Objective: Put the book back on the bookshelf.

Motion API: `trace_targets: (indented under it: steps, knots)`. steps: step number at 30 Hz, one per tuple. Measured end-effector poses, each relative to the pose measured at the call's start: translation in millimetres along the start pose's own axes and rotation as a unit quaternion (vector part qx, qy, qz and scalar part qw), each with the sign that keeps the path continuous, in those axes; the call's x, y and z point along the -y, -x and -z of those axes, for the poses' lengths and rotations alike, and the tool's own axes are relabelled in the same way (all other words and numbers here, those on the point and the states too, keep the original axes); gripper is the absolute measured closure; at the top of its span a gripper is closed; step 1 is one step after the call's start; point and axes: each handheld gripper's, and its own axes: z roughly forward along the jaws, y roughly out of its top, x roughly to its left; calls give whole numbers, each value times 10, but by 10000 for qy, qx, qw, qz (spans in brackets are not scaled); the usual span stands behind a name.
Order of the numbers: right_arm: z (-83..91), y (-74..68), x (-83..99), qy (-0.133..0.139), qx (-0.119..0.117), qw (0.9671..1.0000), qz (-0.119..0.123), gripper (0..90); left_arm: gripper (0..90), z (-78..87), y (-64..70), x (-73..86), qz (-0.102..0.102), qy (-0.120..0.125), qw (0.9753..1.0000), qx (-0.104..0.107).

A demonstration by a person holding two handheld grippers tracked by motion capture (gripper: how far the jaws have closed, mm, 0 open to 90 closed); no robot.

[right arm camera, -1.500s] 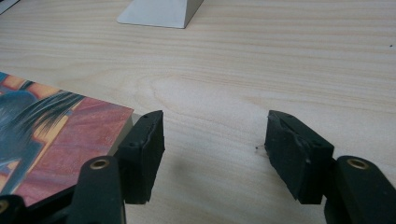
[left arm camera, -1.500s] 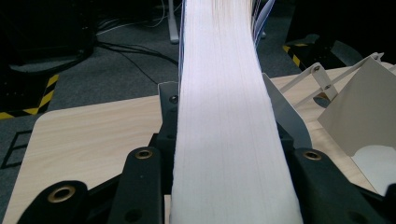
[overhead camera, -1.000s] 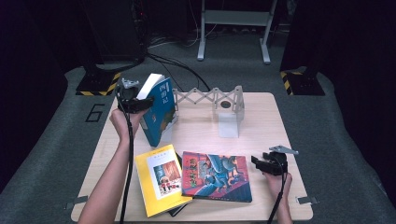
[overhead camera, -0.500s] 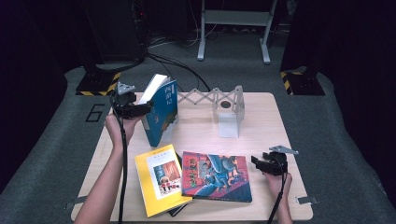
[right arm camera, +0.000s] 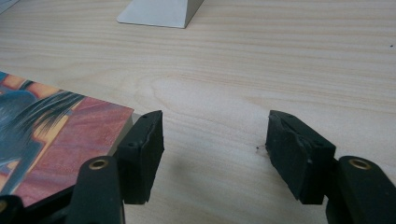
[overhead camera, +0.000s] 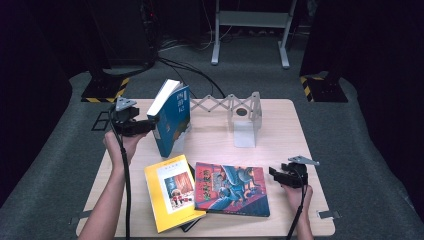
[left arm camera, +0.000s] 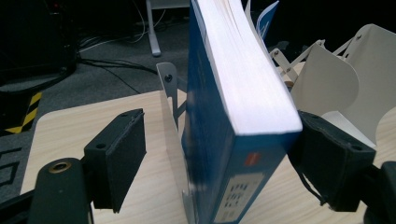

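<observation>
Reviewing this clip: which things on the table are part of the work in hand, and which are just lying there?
In the job:
- left gripper, jaws open either side of the book
- blue book, standing tilted on its edge
- white expanding book rack just behind it

Lying about:
- yellow book, flat
- red and blue illustrated book, flat
- right gripper, open, resting on the table, holding nothing

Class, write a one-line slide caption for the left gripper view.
Upright blue book stands between the left gripper's open jaws, white expanding bookend rack behind.

Table pale matt wood grain; blue book glossy cover, white paper edge; rack smooth matt white metal; jaw pads matt black.
</observation>
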Motion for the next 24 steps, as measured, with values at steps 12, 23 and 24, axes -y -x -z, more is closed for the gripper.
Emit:
trace_targets:
  steps: [12, 23, 24]
  knots:
    - [0, 0, 0, 0, 1, 10000, 0, 364, 112, 160, -53, 319, 84, -205, 9997, 134]
    - [-2, -7, -2, -27, 1, 10000, 17, 346, 4, 161, -42, 787, 255, -531, 9974, 419]
    - [-6, -7, -2, -8, -1, 10000, 30, 338, 2, 159, -39, 821, 244, -559, 9972, 442]
